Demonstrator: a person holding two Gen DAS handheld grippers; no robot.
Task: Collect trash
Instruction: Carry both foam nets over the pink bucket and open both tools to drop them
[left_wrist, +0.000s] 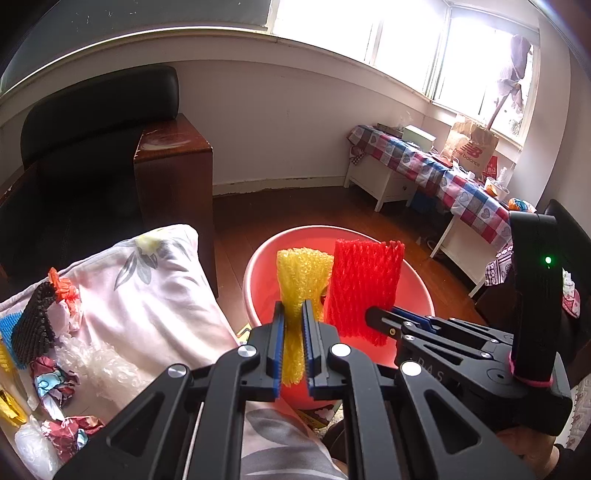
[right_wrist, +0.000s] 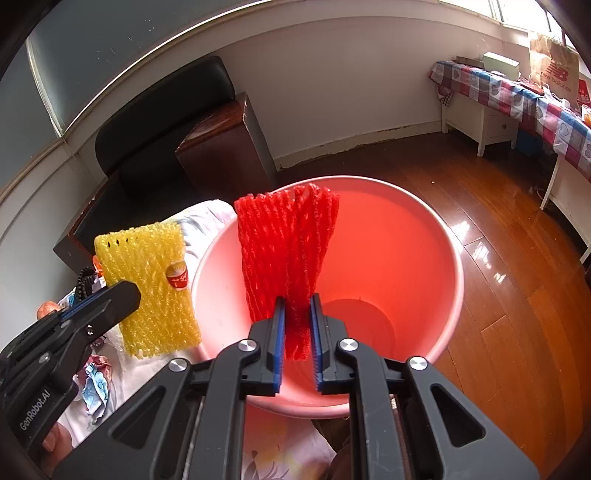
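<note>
My left gripper (left_wrist: 293, 310) is shut on a yellow foam fruit net (left_wrist: 301, 280), which stands up from its pads in front of the red plastic bucket (left_wrist: 413, 291). My right gripper (right_wrist: 297, 306) is shut on a red foam fruit net (right_wrist: 286, 251), held over the open mouth of the bucket (right_wrist: 406, 258). In the right wrist view the yellow net (right_wrist: 147, 288) carries a small sticker and hangs left of the bucket rim, over the bedding, with the left gripper (right_wrist: 127, 295) pinching its edge. In the left wrist view the red net (left_wrist: 364, 288) sits right of the yellow one.
A floral pillow (left_wrist: 147, 295) lies at left with crumpled wrappers (left_wrist: 55, 384), clear plastic film (left_wrist: 99, 369) and a black foam net (left_wrist: 35, 325). A dark armchair (left_wrist: 92, 155) stands behind. A table with a checked cloth (left_wrist: 443, 177) runs along the right wall. Wooden floor (right_wrist: 517, 277) surrounds the bucket.
</note>
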